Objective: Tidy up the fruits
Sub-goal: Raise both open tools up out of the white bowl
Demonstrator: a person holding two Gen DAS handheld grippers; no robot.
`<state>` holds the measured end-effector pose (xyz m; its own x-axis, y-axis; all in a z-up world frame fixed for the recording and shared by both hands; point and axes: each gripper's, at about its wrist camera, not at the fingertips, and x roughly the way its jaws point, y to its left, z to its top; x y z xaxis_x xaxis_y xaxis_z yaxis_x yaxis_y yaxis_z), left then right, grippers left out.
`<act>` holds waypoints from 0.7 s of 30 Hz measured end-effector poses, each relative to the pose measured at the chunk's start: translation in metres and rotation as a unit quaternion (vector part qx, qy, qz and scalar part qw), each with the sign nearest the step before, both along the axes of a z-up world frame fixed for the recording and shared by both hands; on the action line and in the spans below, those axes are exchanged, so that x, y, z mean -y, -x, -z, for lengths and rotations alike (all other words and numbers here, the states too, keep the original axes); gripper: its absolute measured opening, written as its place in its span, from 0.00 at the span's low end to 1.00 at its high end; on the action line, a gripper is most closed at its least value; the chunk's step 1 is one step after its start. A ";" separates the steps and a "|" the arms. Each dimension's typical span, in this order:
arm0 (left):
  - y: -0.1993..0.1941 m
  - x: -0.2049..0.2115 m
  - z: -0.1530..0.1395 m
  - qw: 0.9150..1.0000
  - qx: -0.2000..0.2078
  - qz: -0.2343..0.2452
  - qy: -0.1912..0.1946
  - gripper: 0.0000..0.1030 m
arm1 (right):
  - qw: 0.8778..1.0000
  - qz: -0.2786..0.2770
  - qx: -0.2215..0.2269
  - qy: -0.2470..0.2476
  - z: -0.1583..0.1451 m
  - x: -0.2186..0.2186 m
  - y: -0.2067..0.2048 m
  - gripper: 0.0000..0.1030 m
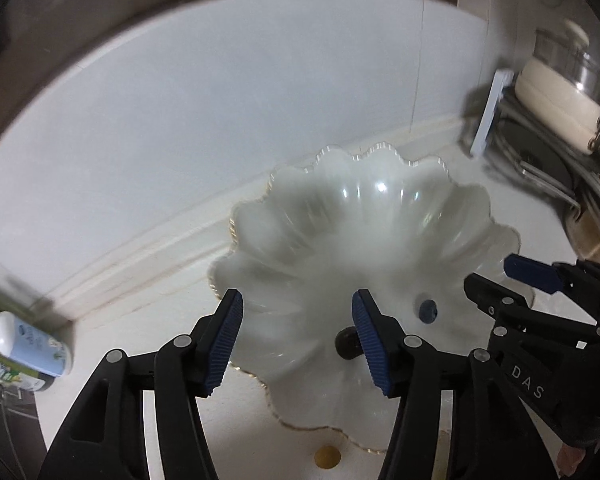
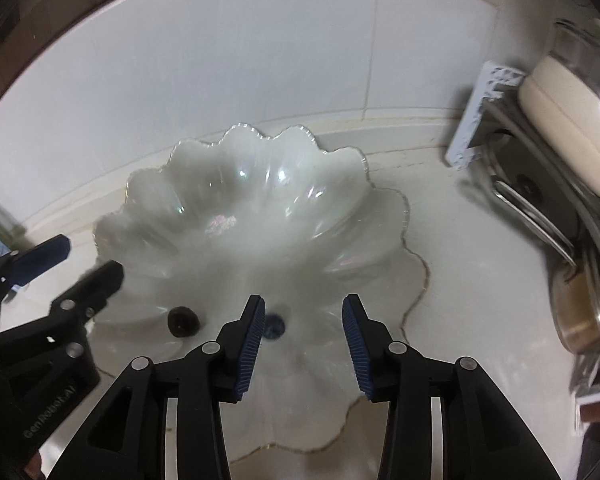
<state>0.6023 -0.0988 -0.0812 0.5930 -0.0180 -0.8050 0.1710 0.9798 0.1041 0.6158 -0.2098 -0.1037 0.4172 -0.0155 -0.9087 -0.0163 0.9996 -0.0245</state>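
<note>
1. White wall tiles [image 1: 180,128] backed a pale counter [image 1: 340,436] in the left wrist view, with a scalloped glass bowl [image 1: 380,216] standing on it.
2. Left gripper [image 1: 296,344] hovered over the bowl's near side, jaws apart and nothing between the pads.
3. Two fruits lay in the bowl — a dark fruit [image 1: 346,346] partly hidden behind the gripper's right finger, and a blueberry [image 1: 428,311] just beyond it.
4. Pots [image 1: 560,108] were stacked at the right; a bottle [image 1: 28,342] lay at the left.
5. Right wrist view: same tiled wall [image 2: 220,80], same bowl [image 2: 260,184].
6. Right gripper [image 2: 304,344] stood open and empty over the bowl — the blueberry [image 2: 275,325] just past its left fingertip, the dark fruit [image 2: 183,321] farther left.
</note>
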 end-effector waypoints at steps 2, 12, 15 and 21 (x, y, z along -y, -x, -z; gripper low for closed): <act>0.008 -0.002 -0.010 1.000 0.013 -0.002 0.003 0.56 | 1.000 0.006 0.012 -0.003 -0.011 0.000 0.008 0.40; 0.050 -0.016 -0.046 0.998 0.053 -0.008 0.012 0.62 | 0.997 0.018 0.078 0.013 -0.055 -0.005 0.048 0.40; 0.061 -0.019 -0.055 0.998 0.062 -0.007 0.019 0.62 | 0.995 0.017 0.095 0.015 -0.068 -0.005 0.062 0.40; 0.085 -0.021 -0.070 0.996 0.083 0.000 0.027 0.62 | 0.993 0.014 0.114 0.014 -0.090 -0.007 0.088 0.40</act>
<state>0.5177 -0.0775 -0.0109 0.7183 -0.0595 -0.6932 0.1562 0.9847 0.0773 0.5279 -0.2030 -0.0133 0.6114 -0.0541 -0.7895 0.0215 0.9984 -0.0517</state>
